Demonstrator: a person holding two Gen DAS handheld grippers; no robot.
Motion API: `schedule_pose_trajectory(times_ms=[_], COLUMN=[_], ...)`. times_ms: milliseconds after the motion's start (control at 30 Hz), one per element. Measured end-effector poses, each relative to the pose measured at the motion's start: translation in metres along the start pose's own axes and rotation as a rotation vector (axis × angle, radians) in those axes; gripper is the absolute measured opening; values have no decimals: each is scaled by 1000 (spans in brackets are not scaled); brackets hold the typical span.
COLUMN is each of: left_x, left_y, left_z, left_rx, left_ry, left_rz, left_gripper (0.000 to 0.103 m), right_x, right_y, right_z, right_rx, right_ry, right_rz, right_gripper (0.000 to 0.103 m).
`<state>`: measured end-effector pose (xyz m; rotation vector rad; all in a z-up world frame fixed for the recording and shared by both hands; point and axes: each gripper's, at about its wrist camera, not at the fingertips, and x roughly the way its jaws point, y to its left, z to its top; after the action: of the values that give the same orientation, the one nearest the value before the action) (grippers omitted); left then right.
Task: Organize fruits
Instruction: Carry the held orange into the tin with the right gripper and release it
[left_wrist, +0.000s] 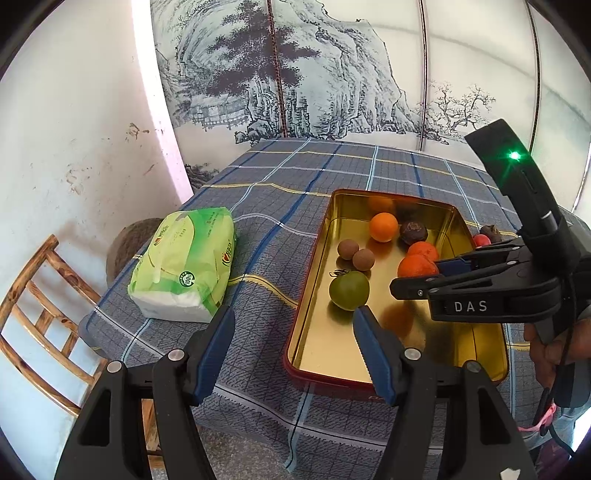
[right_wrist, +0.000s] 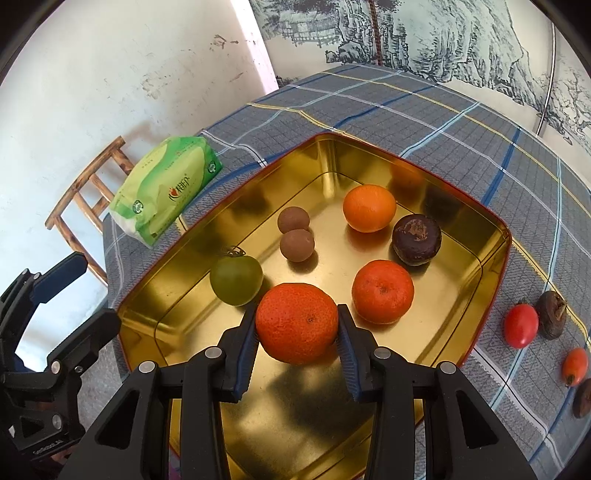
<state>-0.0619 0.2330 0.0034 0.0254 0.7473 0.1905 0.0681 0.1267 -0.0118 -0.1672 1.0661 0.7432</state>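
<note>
My right gripper (right_wrist: 297, 313) is shut on an orange tangerine (right_wrist: 297, 323), held over the near part of a gold tin tray (right_wrist: 495, 229). In the tray lie a second tangerine (right_wrist: 382, 291), a paler orange (right_wrist: 369, 208), a dark purple fruit (right_wrist: 416, 239), two brown longans (right_wrist: 295, 232) and a green tomato (right_wrist: 236, 280). My left gripper (left_wrist: 291, 321) stands open and empty at the tray's (left_wrist: 317, 236) near left rim, its right fingertip just short of the green tomato (left_wrist: 349, 290). The left wrist view shows the right gripper (left_wrist: 424, 275) from the side with the tangerine (left_wrist: 415, 266).
On the checked cloth right of the tray lie two small red tomatoes (right_wrist: 521, 325) and shrivelled brown fruits (right_wrist: 552, 314). A green tissue pack (left_wrist: 184, 262) lies left of the tray. A wooden chair (left_wrist: 37, 317) stands beyond the table's left edge, by the wall.
</note>
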Motion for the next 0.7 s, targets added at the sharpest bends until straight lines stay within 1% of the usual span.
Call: schedule_pose_trajectory(times_ms=[500, 700], left_x=[2, 4], left_y=[0, 2], left_z=[2, -1], left_rx=[4, 7], left_ry=[4, 11], left_rz=[-1, 0], left_gripper=[65, 66], right_x=[4, -4], right_y=[-3, -5], right_z=[4, 7], right_rx=[13, 20], right_ry=[-7, -36], right_rz=[-8, 5], right_gripper=[42, 42])
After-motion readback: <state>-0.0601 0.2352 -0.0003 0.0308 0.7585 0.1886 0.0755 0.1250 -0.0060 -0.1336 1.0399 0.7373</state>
